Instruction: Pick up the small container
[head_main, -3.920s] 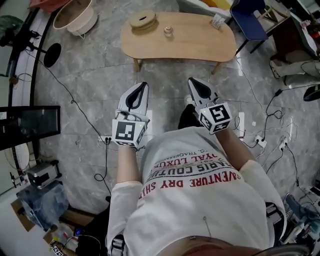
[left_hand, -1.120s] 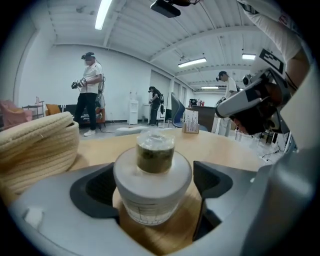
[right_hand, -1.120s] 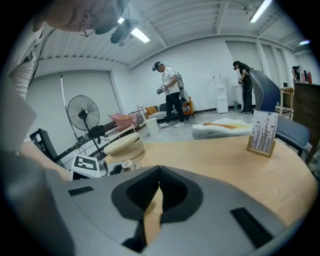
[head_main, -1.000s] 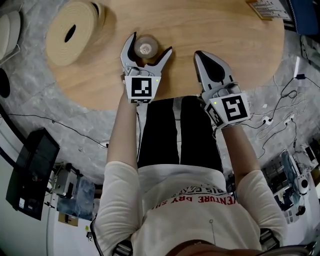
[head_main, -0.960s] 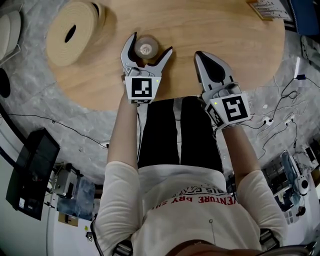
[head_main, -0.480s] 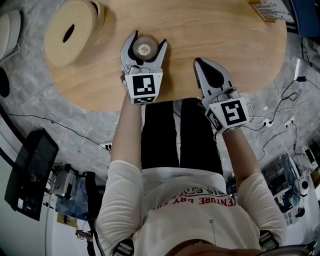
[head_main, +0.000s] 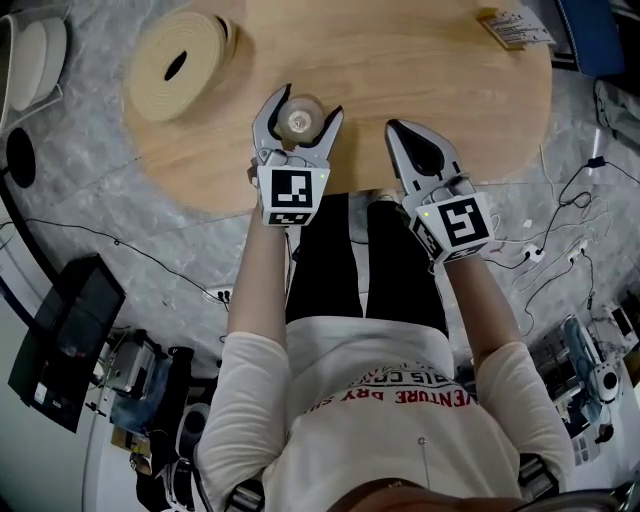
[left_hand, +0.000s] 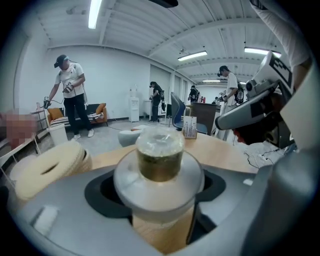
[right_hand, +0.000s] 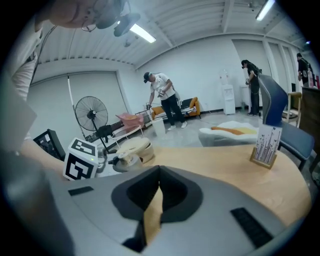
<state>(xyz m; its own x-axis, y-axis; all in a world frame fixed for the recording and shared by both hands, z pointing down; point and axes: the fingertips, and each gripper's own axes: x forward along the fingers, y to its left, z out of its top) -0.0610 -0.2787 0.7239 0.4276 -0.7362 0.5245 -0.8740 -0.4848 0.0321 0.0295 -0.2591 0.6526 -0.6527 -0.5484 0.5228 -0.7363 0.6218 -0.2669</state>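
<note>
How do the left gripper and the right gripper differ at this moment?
The left gripper has just closed its jaws on the small container; the right gripper has its jaws together, empty. The left gripper reaches farther over the table than the right gripper. Both point forward.

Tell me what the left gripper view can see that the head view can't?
Only the left gripper view shows people standing across the room and the ceiling lights. Only the head view shows the holder's white shirt and the marker cube on the left gripper. Both show the small container squeezed between that gripper's fingers, the woven coil and the wooden table.
</note>
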